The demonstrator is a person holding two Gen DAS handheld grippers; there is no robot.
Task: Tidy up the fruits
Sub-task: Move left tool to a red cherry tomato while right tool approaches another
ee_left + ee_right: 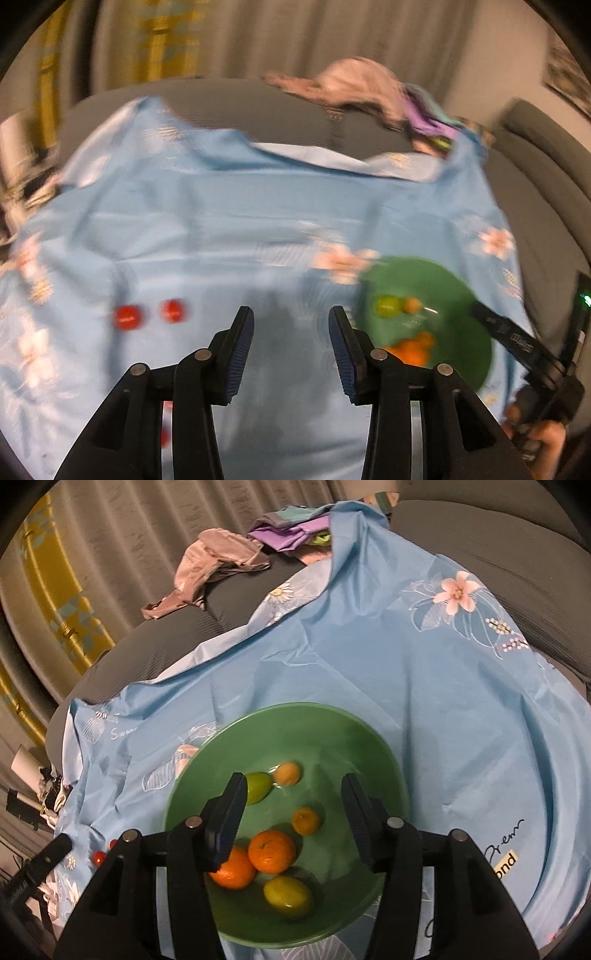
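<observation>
A green bowl (369,746) sits on a light blue flowered cloth (424,686). It holds two oranges (271,851), a yellow lemon (288,895), a green lime (258,786) and two small orange fruits (306,820). My right gripper (293,794) hovers open and empty just above the bowl. In the blurred left wrist view the bowl (458,295) lies to the right, and two red tomatoes (127,316) lie on the cloth to the left. My left gripper (291,325) is open and empty above the cloth between them.
A grey sofa (498,535) lies under the cloth, with crumpled clothes (210,561) at its back. Curtains hang behind. The right gripper (517,339) shows at the right edge of the left wrist view. Small red tomatoes (99,856) show at the left in the right wrist view.
</observation>
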